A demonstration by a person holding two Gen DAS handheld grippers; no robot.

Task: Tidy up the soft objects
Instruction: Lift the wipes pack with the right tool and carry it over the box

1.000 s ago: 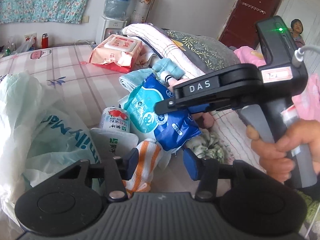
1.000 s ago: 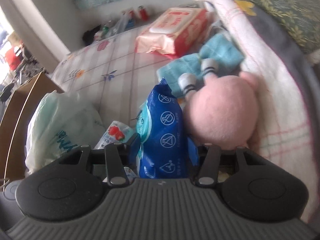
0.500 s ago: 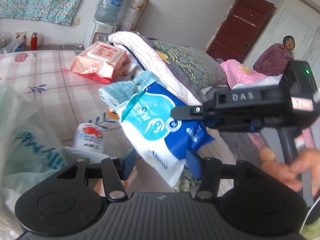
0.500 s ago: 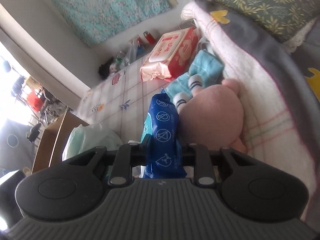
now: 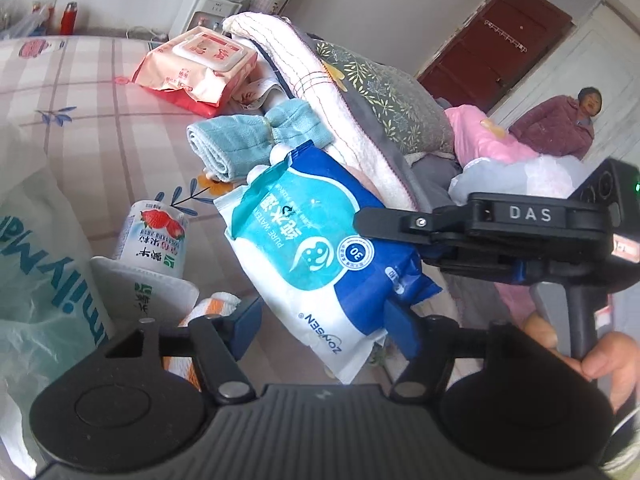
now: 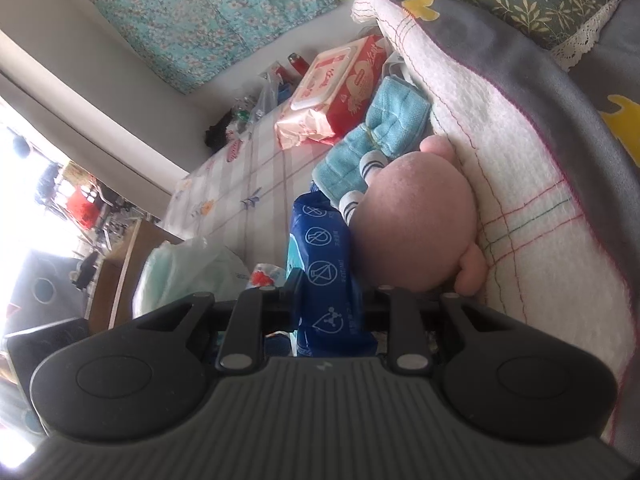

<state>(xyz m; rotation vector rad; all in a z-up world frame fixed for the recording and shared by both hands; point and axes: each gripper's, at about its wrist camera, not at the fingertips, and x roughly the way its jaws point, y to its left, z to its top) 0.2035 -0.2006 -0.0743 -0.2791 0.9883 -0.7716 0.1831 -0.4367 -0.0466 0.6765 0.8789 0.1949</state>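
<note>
1. The right tongs (image 6: 330,300) are pinched tight on the blue wipes pack (image 5: 320,248); in the left view they reach in from 3 o'clock and grip its right end, holding it above the bed (image 5: 80,112).
2. The left tongs (image 5: 320,320) are opening, their blue fingers (image 5: 248,316) standing either side of the pack's lower white end. I cannot tell if the right-hand finger touches it; the left one is clear of it.
3. A hand (image 5: 600,356) at 4 o'clock in the left view holds the right tool's grip.
4. Behind the pack, toward 11 o'clock, lies a rolled teal towel (image 5: 240,144), and beyond it a red wipes pack (image 5: 196,68).
5. In the right view a pink plush (image 6: 416,224) sits just beside the blue pack at its 2 o'clock, resting against a white blanket (image 6: 500,152).
6. At 9 o'clock in the left view is a white-green plastic bag (image 5: 40,264), with a strawberry carton (image 5: 154,236) beside it.
7. An orange-striped cloth (image 5: 204,312) shows by the left finger.
8. A person (image 5: 560,124) in a maroon top is at 2 o'clock by the door (image 5: 492,48).
</note>
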